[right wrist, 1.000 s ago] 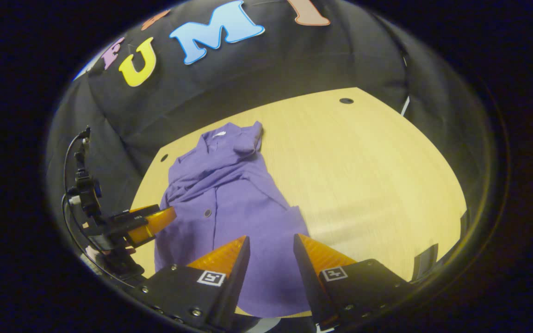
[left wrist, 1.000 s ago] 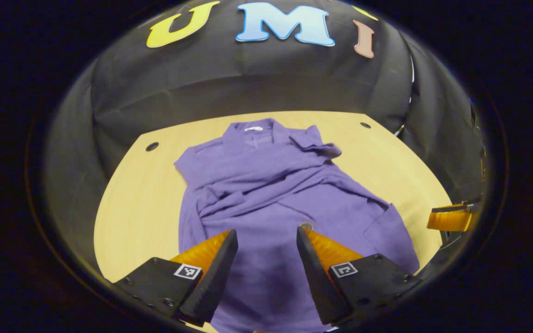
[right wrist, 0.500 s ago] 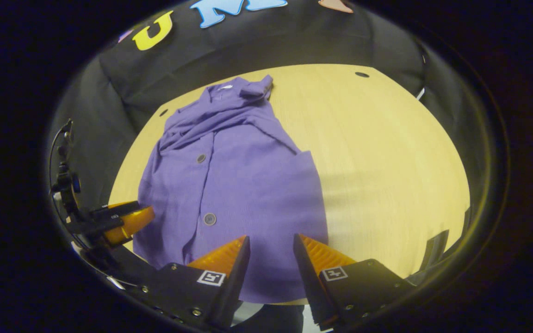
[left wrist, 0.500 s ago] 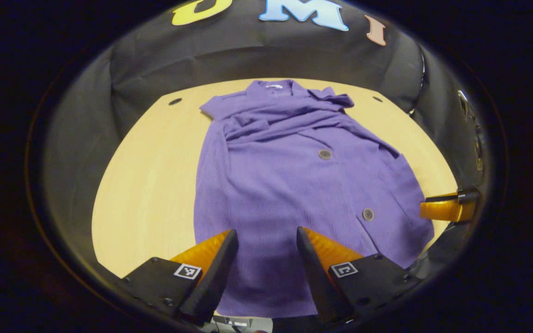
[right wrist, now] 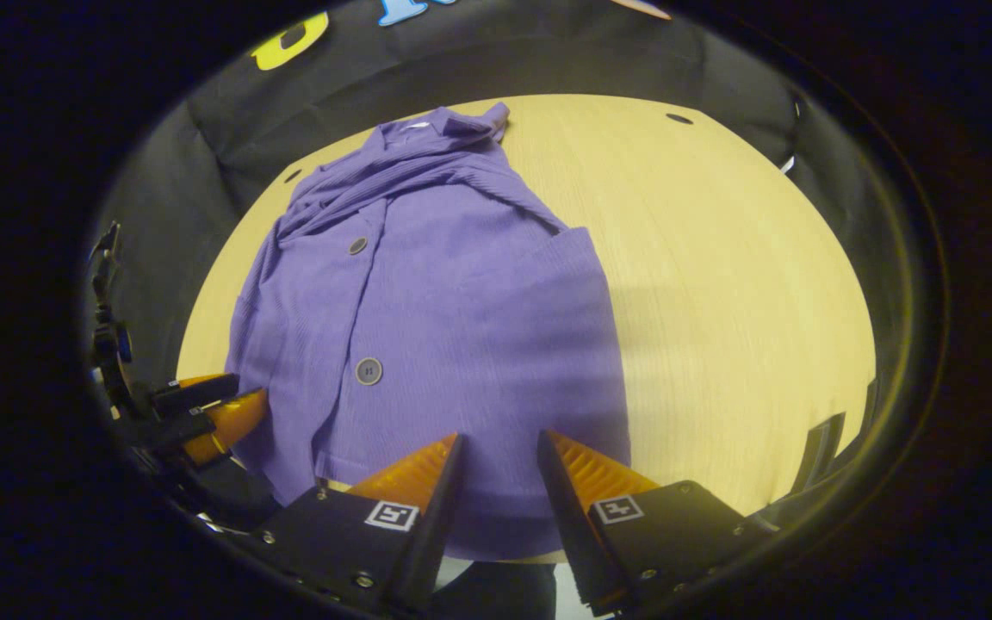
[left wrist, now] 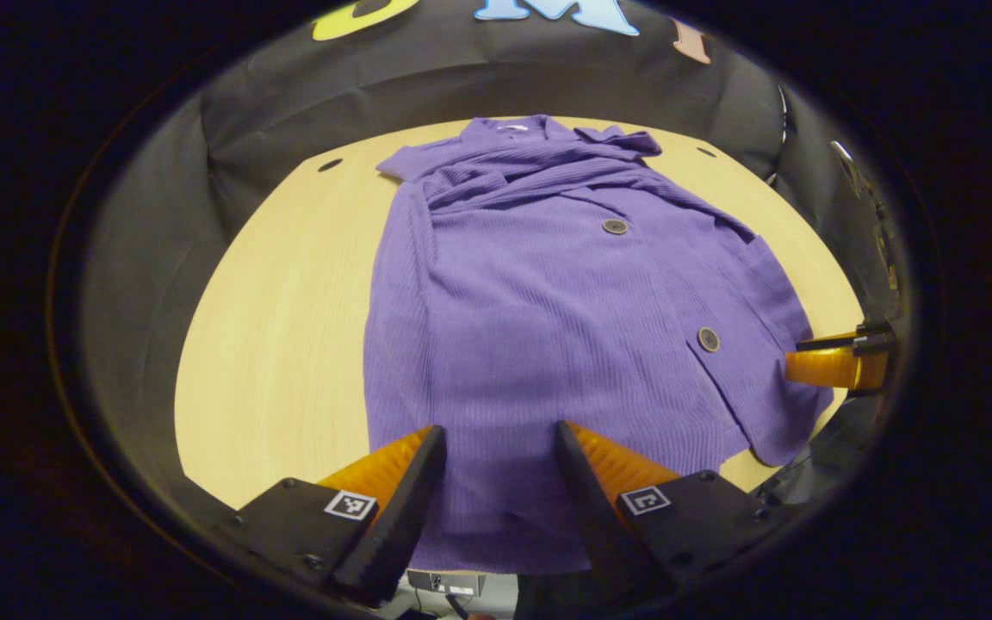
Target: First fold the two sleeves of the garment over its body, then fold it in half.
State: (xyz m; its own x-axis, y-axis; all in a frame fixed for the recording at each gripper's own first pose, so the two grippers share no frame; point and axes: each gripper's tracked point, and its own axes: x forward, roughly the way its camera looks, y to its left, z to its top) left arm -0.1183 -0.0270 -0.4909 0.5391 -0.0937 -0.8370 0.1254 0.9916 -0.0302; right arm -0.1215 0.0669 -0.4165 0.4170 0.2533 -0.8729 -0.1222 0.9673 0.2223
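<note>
Both pulled back toward hem, left hand-held gripper (left wrist: 496,439) agape over garment (left wrist: 565,284), right hand-held gripper (right wrist: 498,448) likewise

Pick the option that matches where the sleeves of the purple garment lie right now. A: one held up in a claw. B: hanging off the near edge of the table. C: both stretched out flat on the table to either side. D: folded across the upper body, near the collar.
D: on the purple cardigan, the sleeves lie bunched across the chest just below the collar, and both claws are open over the hem.
</note>
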